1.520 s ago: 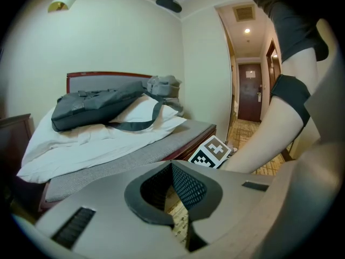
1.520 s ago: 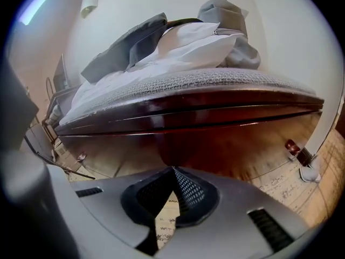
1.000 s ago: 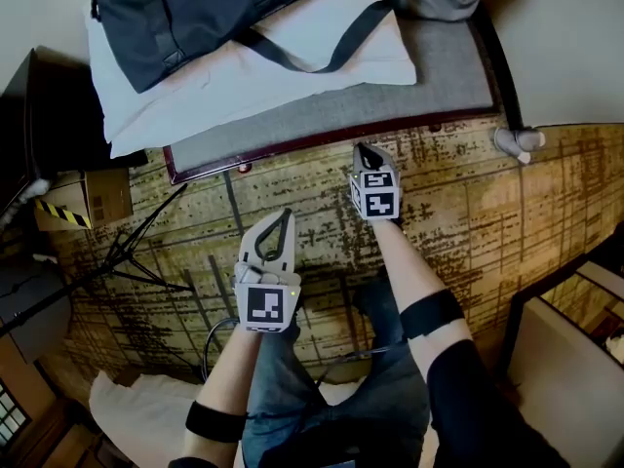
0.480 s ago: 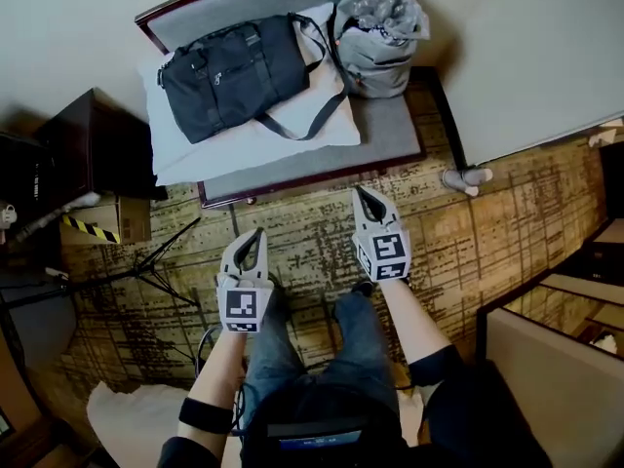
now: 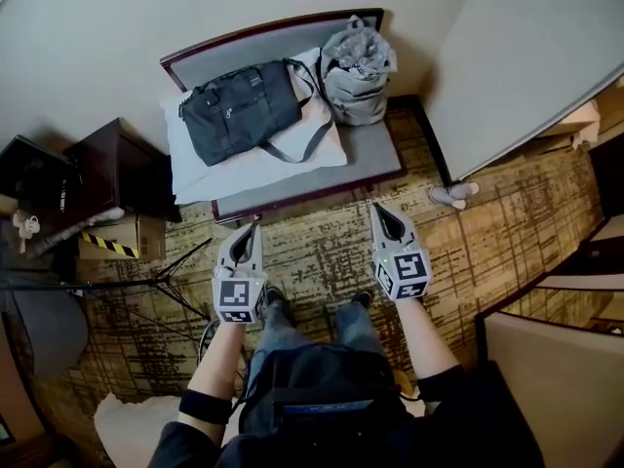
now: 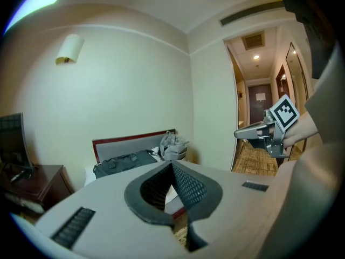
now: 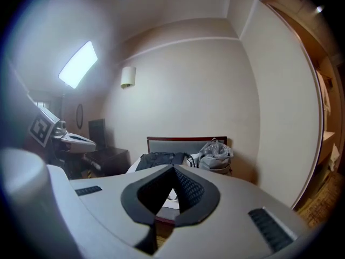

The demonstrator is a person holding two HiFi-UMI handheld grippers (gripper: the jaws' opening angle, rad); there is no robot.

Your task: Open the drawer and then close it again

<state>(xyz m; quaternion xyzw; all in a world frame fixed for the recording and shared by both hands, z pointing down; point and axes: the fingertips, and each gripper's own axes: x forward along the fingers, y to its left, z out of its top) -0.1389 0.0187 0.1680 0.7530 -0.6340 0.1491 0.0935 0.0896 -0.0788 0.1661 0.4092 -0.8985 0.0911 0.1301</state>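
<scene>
One left gripper (image 5: 253, 227), one right gripper (image 5: 378, 211), fingers (image 6: 187, 186) closed, empty, one black bag (image 5: 239, 112)

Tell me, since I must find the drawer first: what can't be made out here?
- Dark cabinet: the head view looks down on it, so its front and any drawer are hidden.
- Same cabinet, left gripper view: cut off by the dark edge.
- Grey sack: contents too small to tell.

Cream wall (image 5: 117, 27), patterned carpet (image 5: 322, 252), perhaps bench (image 5: 375, 154)
</scene>
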